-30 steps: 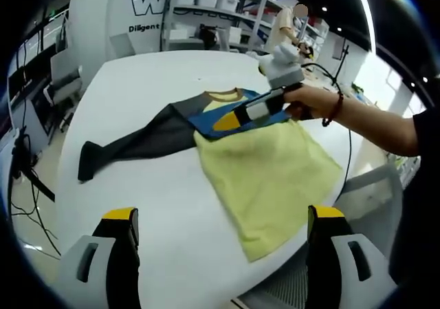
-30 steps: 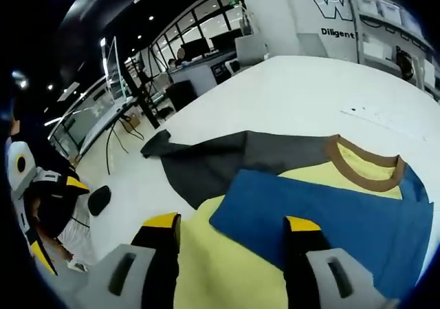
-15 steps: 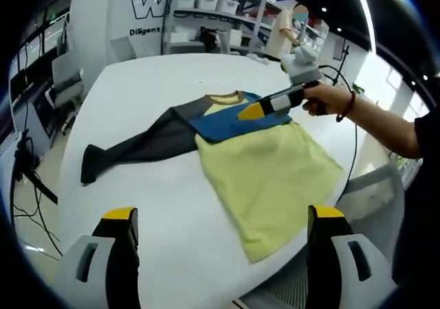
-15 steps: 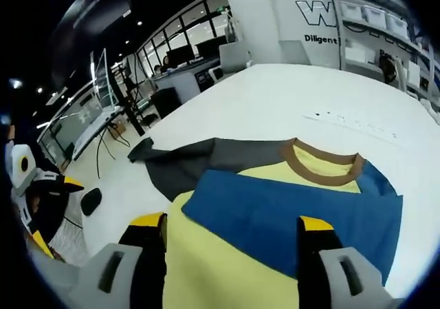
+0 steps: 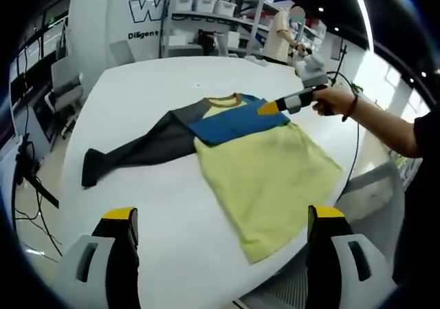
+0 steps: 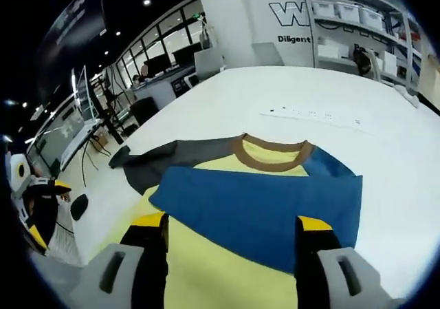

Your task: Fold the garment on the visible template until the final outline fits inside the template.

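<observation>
You are working over a broad white desk (image 5: 137,102) that is carrying the whole job. The garment (image 5: 227,151) is lying flat on it, toward the near right edge in the left gripper view: a yellow body (image 5: 268,178), with its lower hem reaching close to the desk edge. A blue sleeve (image 5: 237,120) is lying folded across the chest, just under the brown collar (image 5: 223,101). The grey sleeve (image 5: 137,147) is stretching out to the left, its cuff lying well away from the body. I cannot make out any template outline on the desk.

Your left hand-held gripper (image 5: 220,254) is hovering above the near desk edge, well apart from the garment, with its jaws spread wide and nothing between them. Your right hand-held gripper (image 5: 287,103) is showing in the left gripper view, held in your hand (image 5: 330,101) just beside the blue sleeve's right end, its yellow tip pointing at the cloth; from there I cannot tell whether it is touching. In the right gripper view, that hand-held gripper (image 6: 230,254) is looking down over the yellow body and the blue sleeve (image 6: 261,202), its jaws standing apart and pinching nothing. The collar (image 6: 268,154) is sitting beyond the blue sleeve, and the grey sleeve (image 6: 165,157) is running off to the left.

Shelves (image 5: 220,13) are standing behind the desk.
</observation>
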`<state>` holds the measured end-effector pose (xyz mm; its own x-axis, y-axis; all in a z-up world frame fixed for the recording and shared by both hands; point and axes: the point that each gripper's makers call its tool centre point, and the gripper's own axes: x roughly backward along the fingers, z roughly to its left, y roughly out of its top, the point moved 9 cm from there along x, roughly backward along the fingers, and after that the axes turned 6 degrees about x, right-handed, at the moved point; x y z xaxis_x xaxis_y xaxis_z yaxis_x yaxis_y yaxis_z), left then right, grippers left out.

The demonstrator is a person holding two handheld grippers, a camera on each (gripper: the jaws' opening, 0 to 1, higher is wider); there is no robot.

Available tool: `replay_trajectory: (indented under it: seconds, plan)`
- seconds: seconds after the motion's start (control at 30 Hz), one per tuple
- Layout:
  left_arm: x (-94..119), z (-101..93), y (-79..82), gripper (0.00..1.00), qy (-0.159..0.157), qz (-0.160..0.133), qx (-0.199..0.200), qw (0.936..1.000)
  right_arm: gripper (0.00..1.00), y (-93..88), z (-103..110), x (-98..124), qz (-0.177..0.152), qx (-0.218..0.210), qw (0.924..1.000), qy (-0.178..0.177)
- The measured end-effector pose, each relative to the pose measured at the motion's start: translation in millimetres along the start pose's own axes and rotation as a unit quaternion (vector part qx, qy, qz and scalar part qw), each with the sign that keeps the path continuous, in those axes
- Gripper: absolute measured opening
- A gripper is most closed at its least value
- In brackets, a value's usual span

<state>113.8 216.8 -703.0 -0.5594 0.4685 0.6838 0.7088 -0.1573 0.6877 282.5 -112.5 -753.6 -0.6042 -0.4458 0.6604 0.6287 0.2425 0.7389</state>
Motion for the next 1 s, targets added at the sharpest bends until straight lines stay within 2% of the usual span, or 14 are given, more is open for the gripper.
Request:
replay_trajectory:
  seconds: [0.1,0.23,0.6,0.7,1.0]
  plan:
    - [-0.2,0.0,0.1,0.99,0.000,-0.003,-0.003,1.0000,0.72,-8.3,-11.6,5.2,0.004,-0.001,0.9999,-0.012]
    - [-1.6,0.1,-0.3,0.99,-0.003,-0.002,-0.001,1.0000,0.70,-16.0,-24.9,10.7,0.004,-0.023,0.9993,-0.029]
    - [-1.7,4.5,-0.9,0.99,0.002,-0.008,0.002,1.0000,0.48,-43.5,-58.3,23.7,0.023,-0.049,0.9957,-0.074]
    - [-1.2,7.9,1.0,0.99,0.009,-0.015,0.005,0.9998,0.45,-50.2,-65.6,26.9,0.029,-0.044,0.9945,-0.090]
    - [-3.3,5.3,3.1,0.99,0.002,-0.021,0.000,0.9998,0.29,-64.1,-75.2,26.2,0.039,-0.054,0.9915,-0.112]
